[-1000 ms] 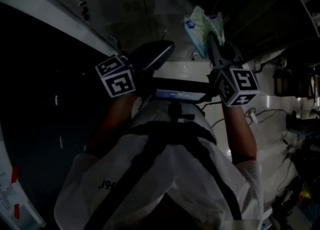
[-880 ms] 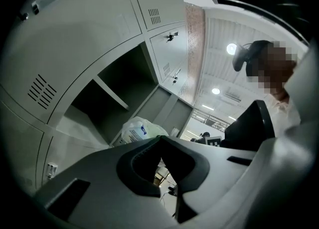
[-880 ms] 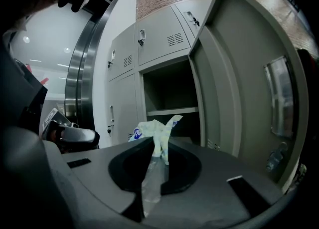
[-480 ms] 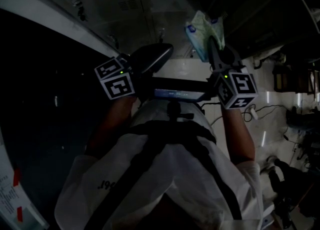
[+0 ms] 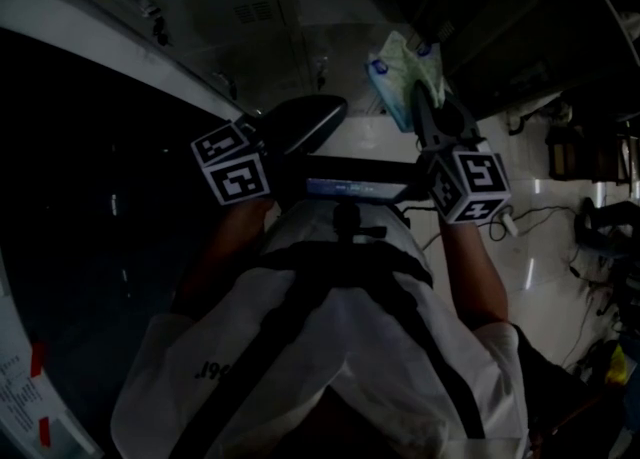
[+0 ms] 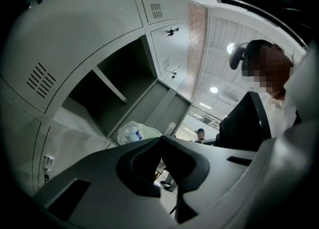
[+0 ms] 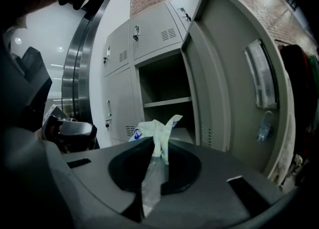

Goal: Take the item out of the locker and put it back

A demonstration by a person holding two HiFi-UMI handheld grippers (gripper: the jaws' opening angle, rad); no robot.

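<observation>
Your right hand-held gripper (image 7: 155,142) clamps the white plastic bag (image 7: 149,129), with the open locker (image 7: 167,104) ahead of it; your left hand-held gripper (image 6: 160,142) has its jaws together, empty.

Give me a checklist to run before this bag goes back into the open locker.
1. Grip: ok. The right gripper has its jaws shut on a fold of the plastic bag.
2. Access: ok. The locker door stands wide open.
3. Room inside: ok. The space under the shelf looks bare, though its dark rear cannot be told.
4. Other hand clear: ok. The left gripper has its jaws shut on nothing, off to the side.
5. Bag inside the compartment: not ok. It hangs in front of the opening.
</observation>
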